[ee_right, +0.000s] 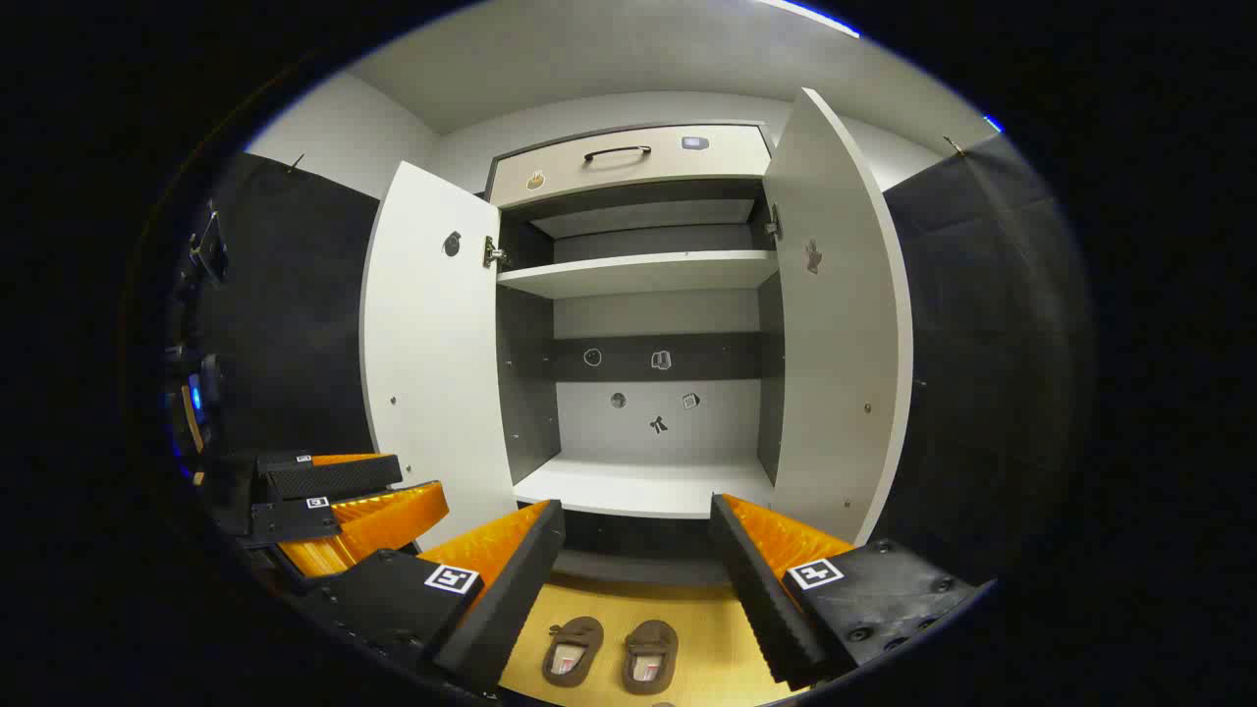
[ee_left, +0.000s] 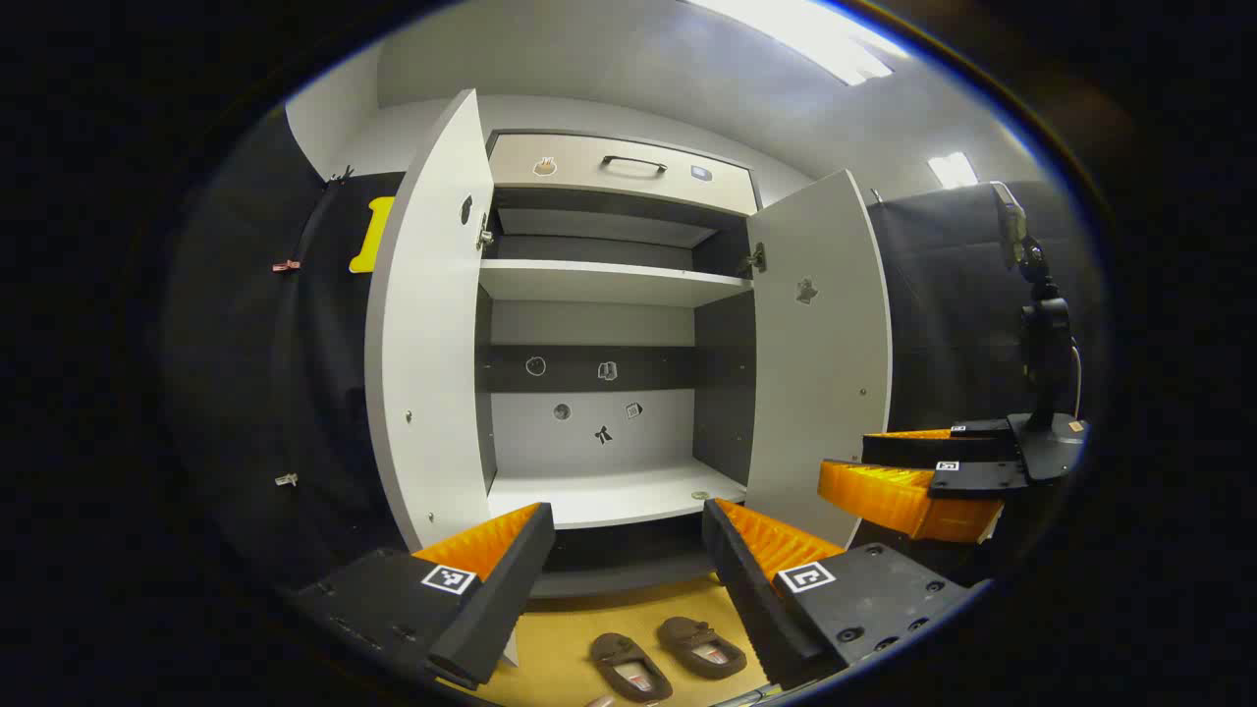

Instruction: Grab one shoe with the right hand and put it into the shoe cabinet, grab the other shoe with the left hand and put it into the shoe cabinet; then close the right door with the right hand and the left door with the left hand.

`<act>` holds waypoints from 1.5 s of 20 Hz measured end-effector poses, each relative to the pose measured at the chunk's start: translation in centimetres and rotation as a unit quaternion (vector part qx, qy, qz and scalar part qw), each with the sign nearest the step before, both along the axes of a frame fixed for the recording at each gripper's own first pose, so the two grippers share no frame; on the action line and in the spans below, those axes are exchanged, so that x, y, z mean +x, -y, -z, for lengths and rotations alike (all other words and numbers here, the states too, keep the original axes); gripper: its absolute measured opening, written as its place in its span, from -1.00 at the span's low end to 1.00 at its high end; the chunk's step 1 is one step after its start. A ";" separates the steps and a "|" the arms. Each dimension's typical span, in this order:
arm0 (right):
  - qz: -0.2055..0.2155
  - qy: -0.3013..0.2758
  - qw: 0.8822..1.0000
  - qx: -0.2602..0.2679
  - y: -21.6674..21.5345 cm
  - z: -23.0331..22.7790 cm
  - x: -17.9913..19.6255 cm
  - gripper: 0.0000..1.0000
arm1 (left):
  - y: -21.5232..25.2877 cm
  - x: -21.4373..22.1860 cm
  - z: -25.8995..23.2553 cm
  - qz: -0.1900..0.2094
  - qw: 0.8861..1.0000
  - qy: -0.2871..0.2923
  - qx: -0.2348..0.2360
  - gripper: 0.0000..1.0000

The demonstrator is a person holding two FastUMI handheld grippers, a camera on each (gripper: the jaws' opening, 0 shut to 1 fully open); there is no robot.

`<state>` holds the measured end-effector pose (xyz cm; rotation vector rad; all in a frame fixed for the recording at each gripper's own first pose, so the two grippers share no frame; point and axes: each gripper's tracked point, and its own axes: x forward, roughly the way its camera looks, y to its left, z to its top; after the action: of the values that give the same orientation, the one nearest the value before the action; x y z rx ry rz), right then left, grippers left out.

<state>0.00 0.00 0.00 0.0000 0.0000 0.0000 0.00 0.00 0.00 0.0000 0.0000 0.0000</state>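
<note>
A pair of brown shoes lies on the yellow floor mat before the cabinet: one shoe (ee_left: 629,667) and its mate (ee_left: 701,647) in the left gripper view, and the same two, one shoe (ee_right: 573,650) beside the other (ee_right: 650,656), in the right gripper view. The white shoe cabinet stands with its left door (ee_left: 427,324) and right door (ee_left: 823,344) swung wide; its lower shelf (ee_right: 643,488) is bare. My left gripper (ee_left: 628,535) hangs open above the shoes. My right gripper (ee_right: 638,535) is open too, holding nothing. Each gripper also shows at the side of the other's view.
A drawer with a dark handle (ee_left: 633,163) tops the cabinet, and an upper shelf (ee_left: 609,283) sits below it. A camera on a black stand (ee_left: 1043,373) rises at the right. Black cloth walls flank the cabinet on both sides.
</note>
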 end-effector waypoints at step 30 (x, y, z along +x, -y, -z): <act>-0.010 -0.114 0.993 0.002 -1.7 11.3 1.4 0.96 | -1.9 0.5 -0.3 -0.022 1.000 0.014 -0.003 0.92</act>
<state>1.41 1.72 -11.33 0.0033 0.2276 0.0205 0.51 1.94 0.26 -0.0062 -0.0283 0.0445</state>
